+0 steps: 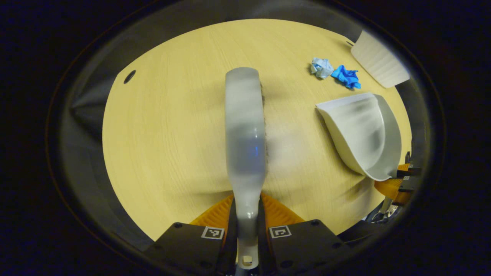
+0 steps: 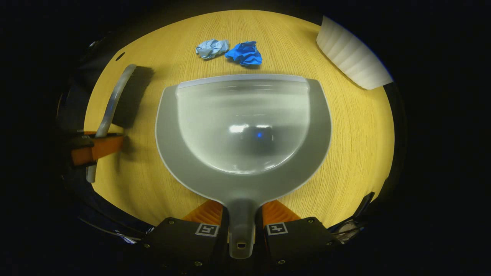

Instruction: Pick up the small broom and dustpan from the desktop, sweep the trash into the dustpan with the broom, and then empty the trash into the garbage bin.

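Tongs both clamped: left tongs point(image 1: 245, 226) on broom point(image 1: 245, 126), right tongs point(image 2: 241, 226) on dustpan point(image 2: 245, 126).

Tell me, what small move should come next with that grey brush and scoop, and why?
Probably carry the grey plastic broom, clamped in the left gripper, round behind the pale blue paper wad and the bright blue paper wad. The grey plastic dustpan, held by the right gripper, already has its lip facing them across bare wooden desktop, while the broom sits off to the side.

Right gripper view: trash wads point(image 2: 229, 50) beyond dustpan point(image 2: 243, 126) lip; broom point(image 2: 115, 96) left, bin point(image 2: 351, 55) right.
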Motion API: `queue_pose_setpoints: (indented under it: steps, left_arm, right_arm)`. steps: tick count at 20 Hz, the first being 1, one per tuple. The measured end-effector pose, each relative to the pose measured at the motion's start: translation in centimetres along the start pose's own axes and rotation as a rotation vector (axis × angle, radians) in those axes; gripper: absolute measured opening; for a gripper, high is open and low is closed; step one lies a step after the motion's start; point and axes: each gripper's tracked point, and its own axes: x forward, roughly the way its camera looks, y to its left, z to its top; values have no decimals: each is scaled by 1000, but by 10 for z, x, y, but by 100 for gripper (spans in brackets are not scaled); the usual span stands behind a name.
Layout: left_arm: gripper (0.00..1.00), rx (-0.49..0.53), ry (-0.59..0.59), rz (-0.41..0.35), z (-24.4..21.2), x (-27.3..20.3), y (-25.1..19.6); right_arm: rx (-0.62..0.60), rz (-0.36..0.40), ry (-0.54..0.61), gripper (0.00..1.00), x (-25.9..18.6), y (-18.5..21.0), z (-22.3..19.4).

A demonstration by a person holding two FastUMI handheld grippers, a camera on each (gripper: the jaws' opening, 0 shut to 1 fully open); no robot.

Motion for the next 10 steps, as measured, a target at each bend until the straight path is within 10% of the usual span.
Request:
queue_pose_setpoints:
  steps: [10]
  left_arm:
    - [29, 350, -26, 39, 104, 11, -3]
  right_arm:
    - [-6, 4, 9, 31, -1, -1, -1]
